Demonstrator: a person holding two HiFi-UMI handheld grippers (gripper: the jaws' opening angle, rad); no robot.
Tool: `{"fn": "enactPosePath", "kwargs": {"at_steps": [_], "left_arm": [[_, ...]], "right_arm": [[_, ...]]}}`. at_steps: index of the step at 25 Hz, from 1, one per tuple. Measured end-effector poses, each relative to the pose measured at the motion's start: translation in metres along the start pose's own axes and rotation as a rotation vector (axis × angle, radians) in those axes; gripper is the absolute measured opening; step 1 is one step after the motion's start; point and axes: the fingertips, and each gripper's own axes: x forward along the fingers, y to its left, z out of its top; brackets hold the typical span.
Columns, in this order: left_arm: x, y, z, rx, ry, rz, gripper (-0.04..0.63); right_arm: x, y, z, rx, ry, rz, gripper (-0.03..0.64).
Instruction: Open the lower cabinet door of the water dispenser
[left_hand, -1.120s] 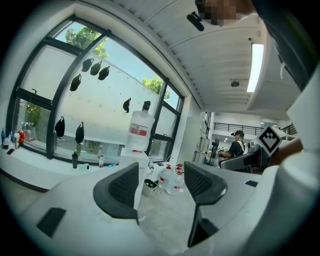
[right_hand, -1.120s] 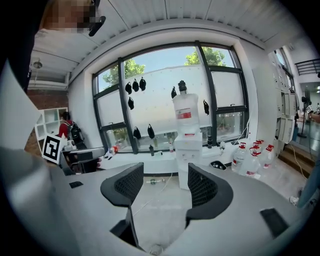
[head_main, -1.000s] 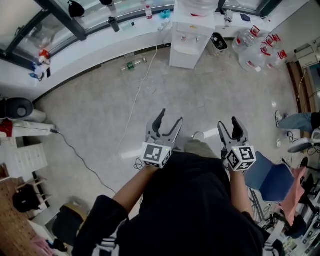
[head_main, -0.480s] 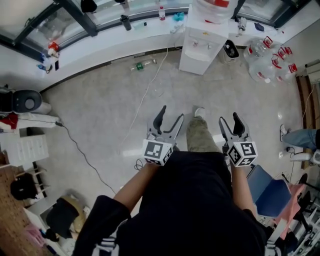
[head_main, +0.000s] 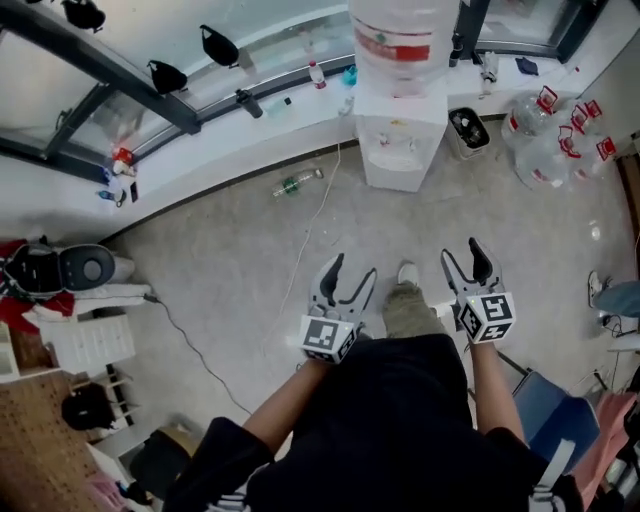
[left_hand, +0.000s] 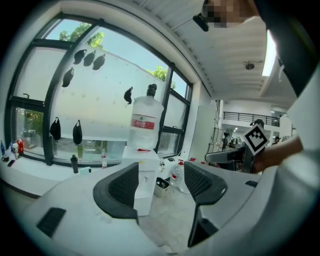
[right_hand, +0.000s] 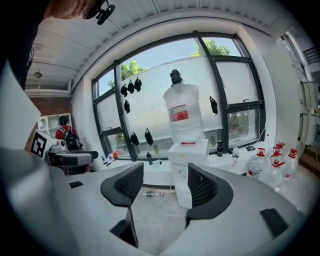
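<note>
Jaws spread and empty on left gripper (head_main: 343, 278) and right gripper (head_main: 466, 264); dispenser (head_main: 402, 140) well ahead of both.

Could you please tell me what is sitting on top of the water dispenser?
A large clear water bottle with a red-and-white label stands on the white water dispenser. The bottle covers the dispenser's top, so how its neck seats there cannot be seen.

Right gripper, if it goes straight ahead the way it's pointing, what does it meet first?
Probably the water dispenser: its white body shows between the open jaws of the right gripper, with open floor in between. Depth is hard to judge.
</note>
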Motion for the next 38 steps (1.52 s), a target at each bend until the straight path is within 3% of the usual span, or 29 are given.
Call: {"fn": "enactPosePath", "kwargs": {"at_steps": [11,22,27,32,38], "left_arm": [[0.131,-0.039,0.027,0.07,0.074,-0.052,0.264],[0.152,-0.014,0.049,0.041,0.061,0.082,0.264],[0.156,0.0,0.051,0.042,0.068,0.076,0.264],[0.175,0.02,0.042,0.014,0.072,0.02,0.264],[0.203,0.032,0.051,0.027,0.09,-0.141,0.264]], "right_arm": [[0.066,-0.118,0.017,0.075,-0.001,-0.014,0.244],[0.081,-0.149,0.013,0.072,0.062,0.045,0.244],[0.089,-0.147,0.018,0.081,0.066,0.034,0.244],[0.101,-0.142,0.014,0.082,0.077,-0.004,0.244],[0.108,-0.123,0.019,0.092,0.098,-0.077,0.244]]}}
